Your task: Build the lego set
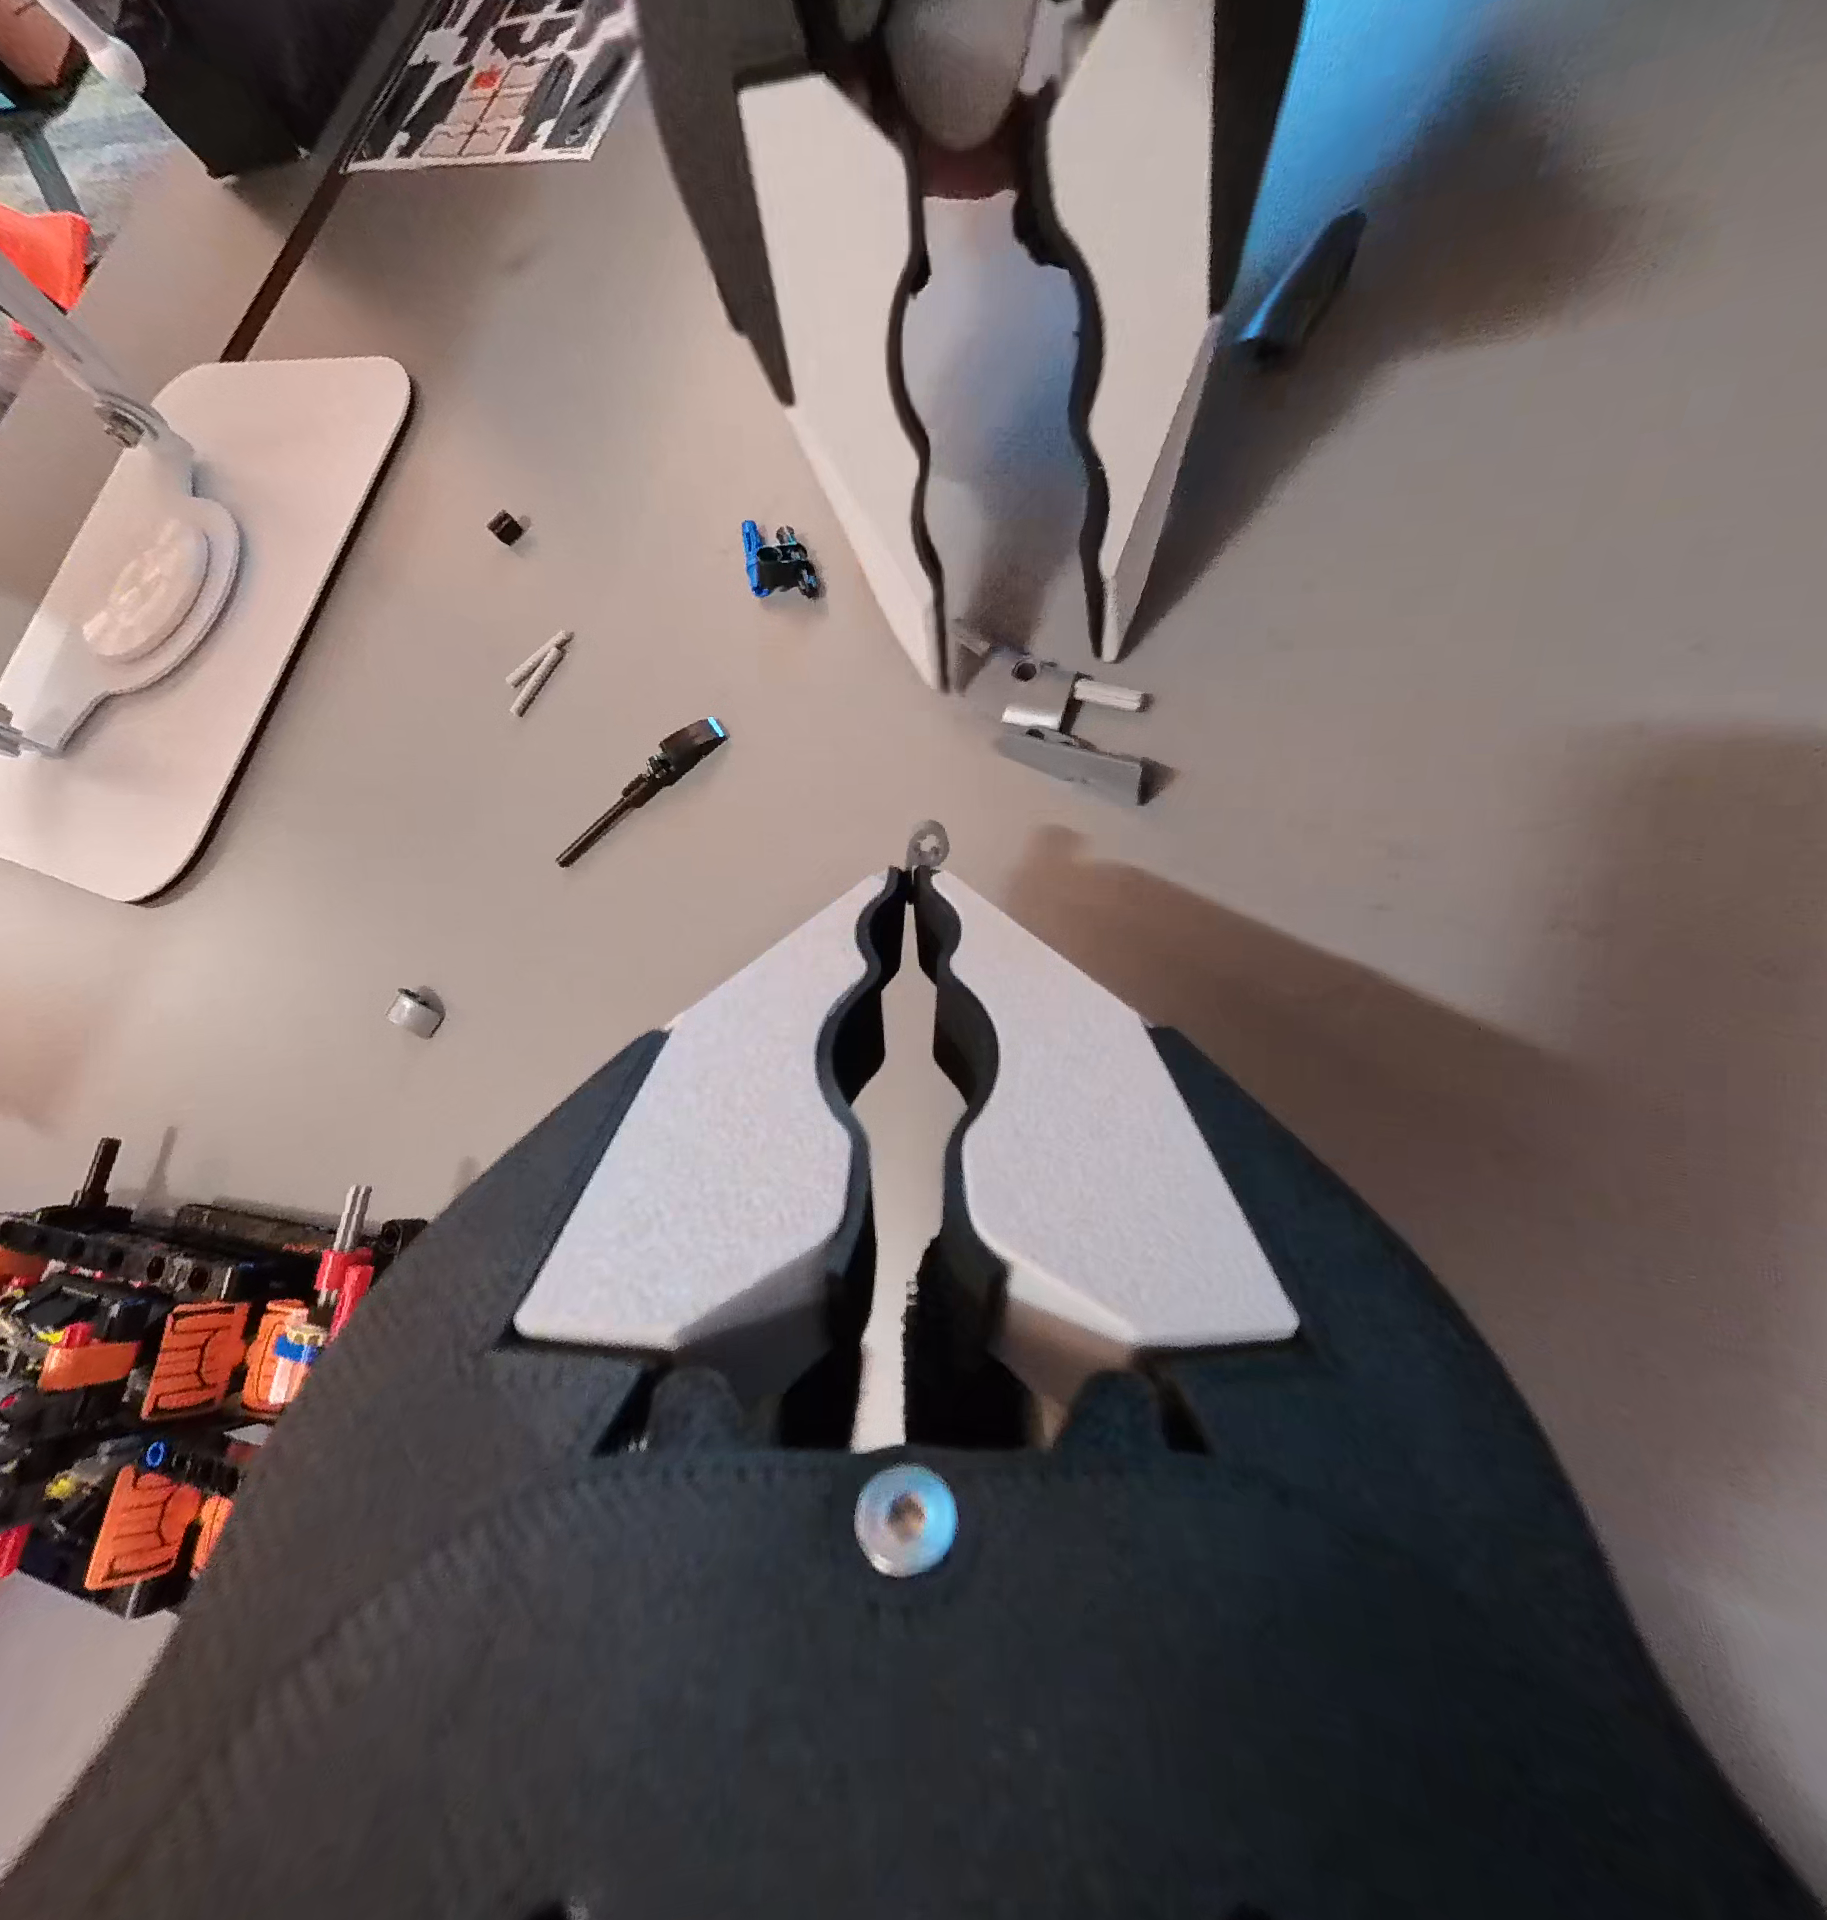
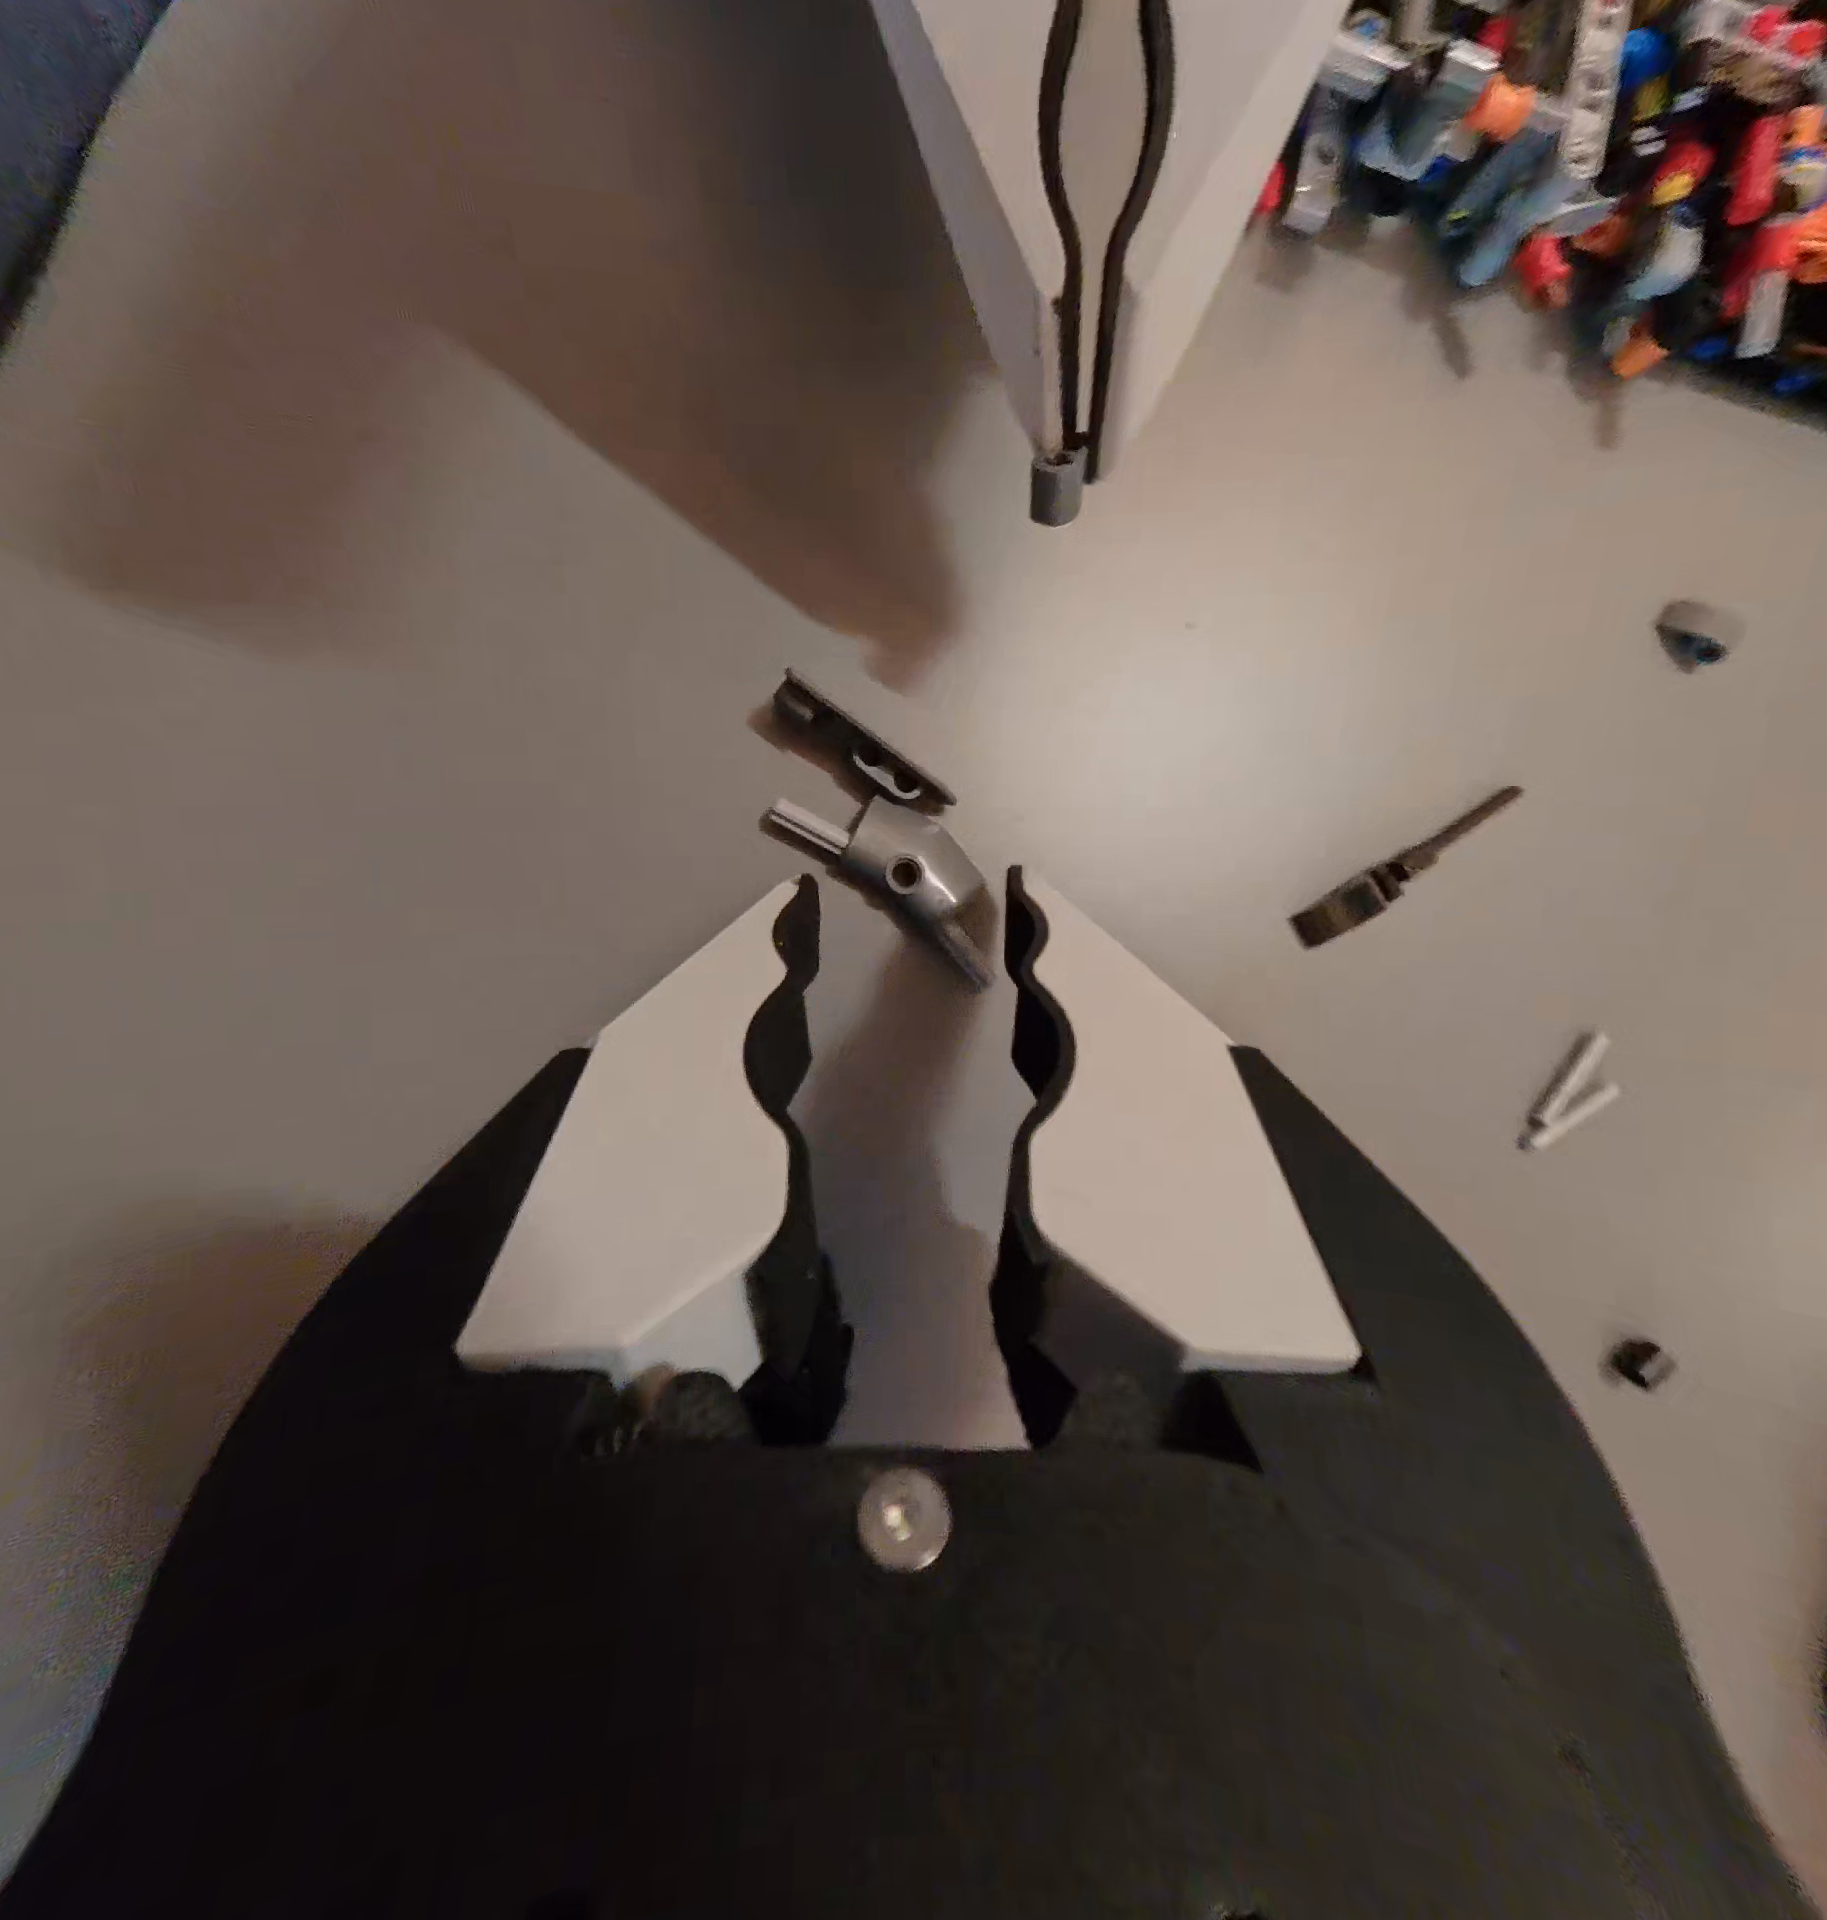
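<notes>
The left hand-held gripper [image 1: 914,871] pinches a small grey bush [image 1: 928,840] at its fingertips above the pale worktop [image 1: 1408,1039]. Opposite it, the right hand-held gripper [image 2: 909,891] stands released, jaws apart around one end of a grey lego sub-assembly [image 2: 878,847] lying mid-worktop. Loose pieces, among them a black axle piece [image 1: 644,784], lie nearby, and the orange-and-black lego model [image 1: 150,1371] sits toward a worktop edge.

White-faced, black-bodied gripper fingers [image 1: 743,1164] with black wavy pads frame a grey angled connector assembly [image 2: 893,868] on the plain beige tabletop [image 1: 1408,1039], beside an orange, black and red brick model [image 1: 150,1371].
</notes>
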`<state>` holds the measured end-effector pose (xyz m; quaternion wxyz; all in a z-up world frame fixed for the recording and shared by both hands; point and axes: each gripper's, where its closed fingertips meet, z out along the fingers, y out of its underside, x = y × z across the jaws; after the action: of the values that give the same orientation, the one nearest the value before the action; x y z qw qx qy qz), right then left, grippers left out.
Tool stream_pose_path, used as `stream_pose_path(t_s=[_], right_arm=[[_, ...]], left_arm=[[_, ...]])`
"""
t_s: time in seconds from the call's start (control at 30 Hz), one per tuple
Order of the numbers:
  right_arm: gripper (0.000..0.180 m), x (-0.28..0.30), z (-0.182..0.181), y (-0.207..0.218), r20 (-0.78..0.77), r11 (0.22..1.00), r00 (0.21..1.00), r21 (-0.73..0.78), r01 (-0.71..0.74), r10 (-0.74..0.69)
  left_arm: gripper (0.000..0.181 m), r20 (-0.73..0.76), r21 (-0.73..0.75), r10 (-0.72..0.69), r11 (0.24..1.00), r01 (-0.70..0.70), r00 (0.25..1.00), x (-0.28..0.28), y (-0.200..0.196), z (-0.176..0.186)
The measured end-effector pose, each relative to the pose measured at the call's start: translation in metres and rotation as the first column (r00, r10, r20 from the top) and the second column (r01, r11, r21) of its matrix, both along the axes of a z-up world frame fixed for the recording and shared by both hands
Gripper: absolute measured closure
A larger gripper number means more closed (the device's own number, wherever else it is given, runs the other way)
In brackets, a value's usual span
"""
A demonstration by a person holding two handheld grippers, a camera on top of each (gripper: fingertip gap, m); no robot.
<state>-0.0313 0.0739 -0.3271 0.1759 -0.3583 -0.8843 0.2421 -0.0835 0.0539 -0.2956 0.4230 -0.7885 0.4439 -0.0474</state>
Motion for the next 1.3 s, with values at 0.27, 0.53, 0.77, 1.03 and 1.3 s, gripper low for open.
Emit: stream_pose_path(t_s=[0.27, 0.53, 0.77, 1.03, 1.3], right_arm=[[0.166, 0.003, -0.002, -0.005, 0.091, 0.975, 0.996, -0.222, 0.016, 0.005], [0.174, 0.002, 0.006, 0.005, 0.075, 0.944, 0.987, -0.289, 0.161, -0.145], [0.174, -0.001, 0.007, 0.005, 0.071, 0.912, 0.973, -0.338, 0.231, -0.220], [0.175, -0.002, 0.008, 0.006, 0.099, 0.852, 0.959, -0.443, 0.280, -0.264], [0.175, -0.002, 0.008, 0.007, 0.106, 0.839, 0.962, -0.471, 0.272, -0.253]], left_arm=[[0.181, 0.005, -0.010, 0.004, 1.000, -0.004, 1.000, -0.001, 0.001, -0.003], [0.181, 0.035, -0.004, -0.008, 1.000, 0.008, 0.999, 0.005, 0.003, 0.000], [0.181, 0.059, -0.003, -0.013, 1.000, 0.013, 0.998, 0.017, 0.005, 0.002], [0.181, 0.052, 0.023, -0.032, 0.999, 0.031, 0.998, 0.025, 0.013, 0.001], [0.181, 0.022, -0.003, -0.079, 0.997, 0.079, 0.997, 0.031, 0.019, 0.000]])
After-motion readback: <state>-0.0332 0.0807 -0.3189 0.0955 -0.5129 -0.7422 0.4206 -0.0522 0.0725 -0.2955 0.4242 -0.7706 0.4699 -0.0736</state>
